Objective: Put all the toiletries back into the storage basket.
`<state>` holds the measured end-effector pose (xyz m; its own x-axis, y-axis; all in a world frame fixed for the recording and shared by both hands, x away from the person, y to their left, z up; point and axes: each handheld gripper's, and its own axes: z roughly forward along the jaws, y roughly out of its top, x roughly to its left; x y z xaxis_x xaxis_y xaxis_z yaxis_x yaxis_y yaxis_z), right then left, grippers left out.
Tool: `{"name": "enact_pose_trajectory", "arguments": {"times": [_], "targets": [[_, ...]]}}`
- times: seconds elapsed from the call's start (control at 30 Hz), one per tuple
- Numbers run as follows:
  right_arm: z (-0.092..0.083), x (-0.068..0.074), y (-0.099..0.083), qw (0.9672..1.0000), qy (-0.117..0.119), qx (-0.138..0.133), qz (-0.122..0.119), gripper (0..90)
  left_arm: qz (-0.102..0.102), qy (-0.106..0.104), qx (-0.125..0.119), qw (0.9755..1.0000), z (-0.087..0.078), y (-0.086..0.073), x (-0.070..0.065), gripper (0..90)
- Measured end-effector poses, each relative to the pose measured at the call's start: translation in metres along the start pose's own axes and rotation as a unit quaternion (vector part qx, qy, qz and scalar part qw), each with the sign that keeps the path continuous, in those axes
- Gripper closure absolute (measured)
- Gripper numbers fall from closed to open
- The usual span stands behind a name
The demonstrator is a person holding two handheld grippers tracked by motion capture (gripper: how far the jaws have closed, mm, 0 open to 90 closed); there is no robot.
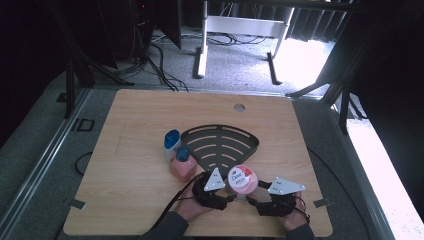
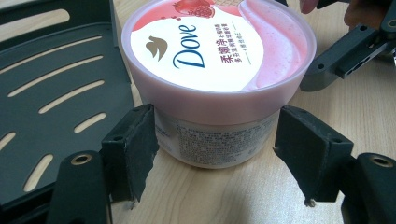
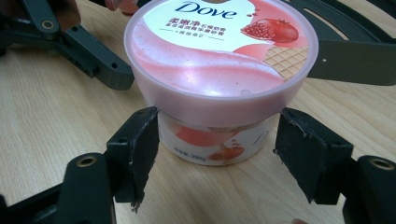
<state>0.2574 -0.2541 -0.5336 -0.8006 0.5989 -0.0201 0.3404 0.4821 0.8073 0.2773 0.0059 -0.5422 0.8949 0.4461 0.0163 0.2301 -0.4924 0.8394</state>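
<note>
Dove tub (image 1: 243, 179) flanked by left gripper (image 1: 216, 194) and right gripper (image 1: 260, 201), lower centre.
Both pairs of jaws spread around tub's base; black slotted tray (image 1: 220, 144) just behind.

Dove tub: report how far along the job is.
Done: nothing sits on the black slotted rack yet. In hand: both grippers, left and right, flank the Dove tub on the table with jaws open, not clamped. Left, probably: gripping and lifting it.
</note>
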Motion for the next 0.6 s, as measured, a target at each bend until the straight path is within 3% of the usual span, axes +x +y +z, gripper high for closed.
{"name": "enact_pose_trajectory", "arguments": {"times": [0.6], "targets": [[-0.0056,0.0034,0.0058,0.9998,-0.015,-0.004,-0.013,30.2,0.010,0.015,0.001,0.9998,-0.0041,0.0082,-0.0051,29.7]]}}
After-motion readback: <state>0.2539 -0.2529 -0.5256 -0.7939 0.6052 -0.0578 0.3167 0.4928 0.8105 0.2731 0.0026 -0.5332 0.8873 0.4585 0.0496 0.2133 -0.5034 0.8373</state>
